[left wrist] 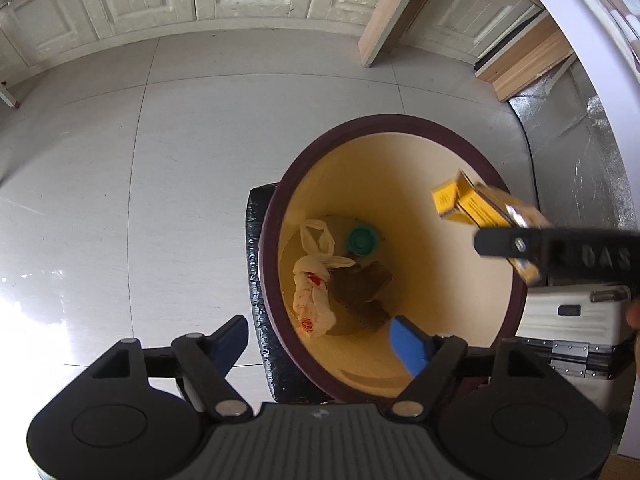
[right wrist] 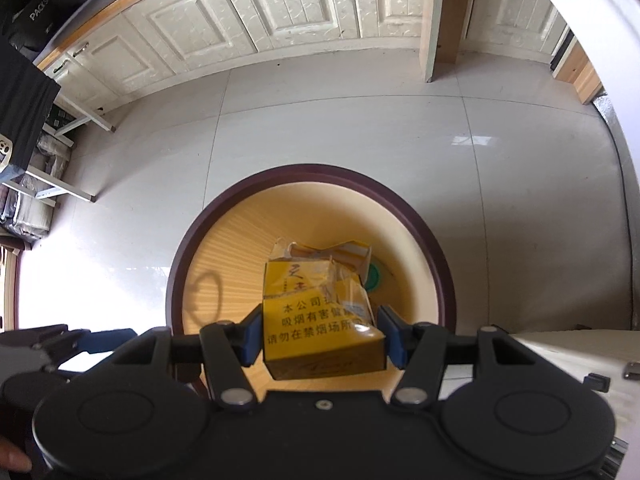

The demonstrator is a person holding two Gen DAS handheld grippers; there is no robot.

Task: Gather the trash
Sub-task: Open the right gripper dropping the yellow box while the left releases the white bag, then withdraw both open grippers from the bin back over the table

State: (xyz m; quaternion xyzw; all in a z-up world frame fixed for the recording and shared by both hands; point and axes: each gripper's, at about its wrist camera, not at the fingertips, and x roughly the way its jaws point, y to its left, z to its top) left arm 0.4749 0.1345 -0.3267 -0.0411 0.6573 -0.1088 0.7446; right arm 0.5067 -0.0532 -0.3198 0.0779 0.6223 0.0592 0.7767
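R gripper [right wrist: 320, 338] pinches yellow pack [right wrist: 320, 320] over bin [right wrist: 446, 280], above the rim. L gripper [left wrist: 320, 340] is wide open w/ nothing in it, hanging over the bin's near edge. Advice: center pack over opening, then let go. Pale tile floor [left wrist: 160, 160], cream cabinets [right wrist: 280, 12] behind.

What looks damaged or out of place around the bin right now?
The yellow cigarette pack in the right gripper is crushed, its top torn open. It hangs over the bin, not yet dropped. The left gripper is open and empty. Nothing appears spilled on the floor.
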